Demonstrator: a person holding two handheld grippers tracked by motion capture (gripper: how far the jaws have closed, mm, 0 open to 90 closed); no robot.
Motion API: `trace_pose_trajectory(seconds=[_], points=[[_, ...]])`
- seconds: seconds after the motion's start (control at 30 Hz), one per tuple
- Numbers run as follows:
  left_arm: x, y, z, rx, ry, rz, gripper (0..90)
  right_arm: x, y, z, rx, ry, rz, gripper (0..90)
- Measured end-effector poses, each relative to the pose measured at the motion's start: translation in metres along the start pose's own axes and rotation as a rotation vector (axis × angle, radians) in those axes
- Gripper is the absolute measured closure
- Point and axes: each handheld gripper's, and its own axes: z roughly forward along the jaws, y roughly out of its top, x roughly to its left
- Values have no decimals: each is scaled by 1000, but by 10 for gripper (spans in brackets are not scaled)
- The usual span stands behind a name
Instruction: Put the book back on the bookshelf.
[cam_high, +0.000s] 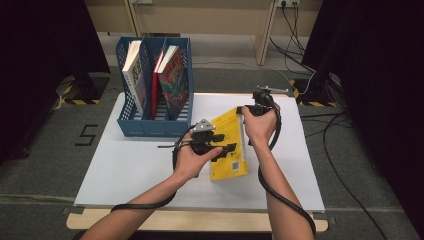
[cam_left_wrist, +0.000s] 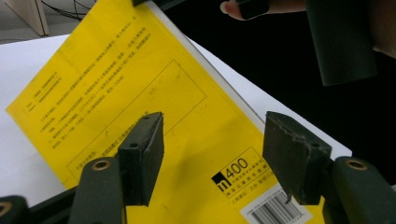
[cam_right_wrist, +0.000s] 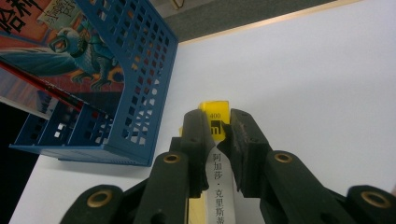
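A yellow paperback (cam_high: 229, 150) lies slanted across the middle of the white table (cam_high: 130, 170), its back cover with a barcode facing up. My right gripper (cam_high: 248, 111) is shut on the book's white spine (cam_right_wrist: 217, 184) at the far end; both pads (cam_right_wrist: 196, 135) press on it. My left gripper (cam_high: 216, 144) hovers just over the cover near the book's left edge. In the left gripper view its jaws (cam_left_wrist: 212, 128) stand open above the yellow cover (cam_left_wrist: 140, 79), with nothing clamped between them.
A blue perforated file rack (cam_high: 150, 127) stands at the table's back left, holding a white-spined book (cam_high: 135, 75) and a colourful one (cam_high: 175, 82). In the right gripper view the rack (cam_right_wrist: 140, 107) is close on the left. Cables trail off the table's front.
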Motion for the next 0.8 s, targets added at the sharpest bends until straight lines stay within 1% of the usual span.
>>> trace_pose_trajectory(seconds=[0.07, 0.1, 0.27, 0.37, 0.4, 0.47, 0.5, 0.6, 0.7, 0.8], points=[[-1, 1, 1, -2, -4, -3, 378, 2, 0, 0, 1, -4, 10, 771], [-1, 2, 1, 1, -3, 2, 377, 2, 1, 0, -3, -4, -5, 771], [-3, 6, 3, -1, -4, 7, 372, 5, 1, 0, -9, -7, 1, 771], [-5, 9, 6, -2, 1, 9, 370, 7, 2, 0, -15, -7, -4, 771], [-5, 10, 6, 4, 4, 13, 368, 8, 2, 0, -17, -8, -2, 771], [-6, 10, 9, 5, 1, 10, 366, 9, 2, 0, -18, -6, -10, 771], [-6, 10, 10, 4, 2, 8, 364, 10, 3, 0, -20, -9, -5, 771], [-6, 10, 12, 7, 11, 9, 364, 11, 3, 0, -21, -9, -17, 771], [-5, 10, 13, 10, 30, 23, 365, 12, 3, -1, -25, -8, -16, 771], [-5, 11, 14, 13, 32, 27, 366, 13, 3, -2, -32, -6, -18, 771]])
